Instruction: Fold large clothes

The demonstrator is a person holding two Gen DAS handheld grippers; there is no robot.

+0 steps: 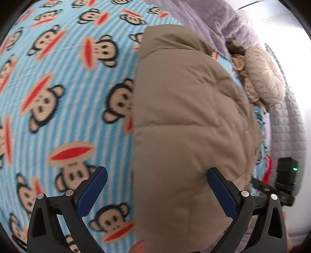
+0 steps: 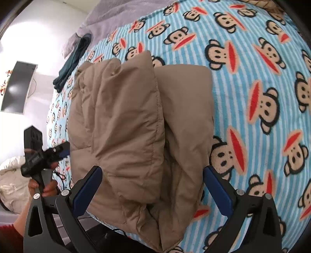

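Observation:
A tan puffy jacket [image 1: 186, 120] lies folded in a long bundle on the monkey-print blue striped blanket [image 1: 58, 97]. My left gripper [image 1: 157, 175] is open above its near edge, one blue finger over the blanket, the other against the jacket. In the right wrist view the jacket [image 2: 136, 126] shows folded layers with a flap on top. My right gripper [image 2: 152, 175] is open and straddles the jacket's near end, holding nothing. The other gripper shows in each view: the right one [image 1: 279, 186] at the jacket's far side, the left one [image 2: 48, 153] in a hand at the left.
A purple blanket [image 1: 210, 17] and a beige round cushion [image 1: 262, 77] lie at the bed's far side. A dark folded garment [image 2: 75, 58] lies near the purple blanket [image 2: 116, 15]. A dark monitor [image 2: 17, 85] hangs on the wall. White bedding [image 2: 11, 181] lies below the bed.

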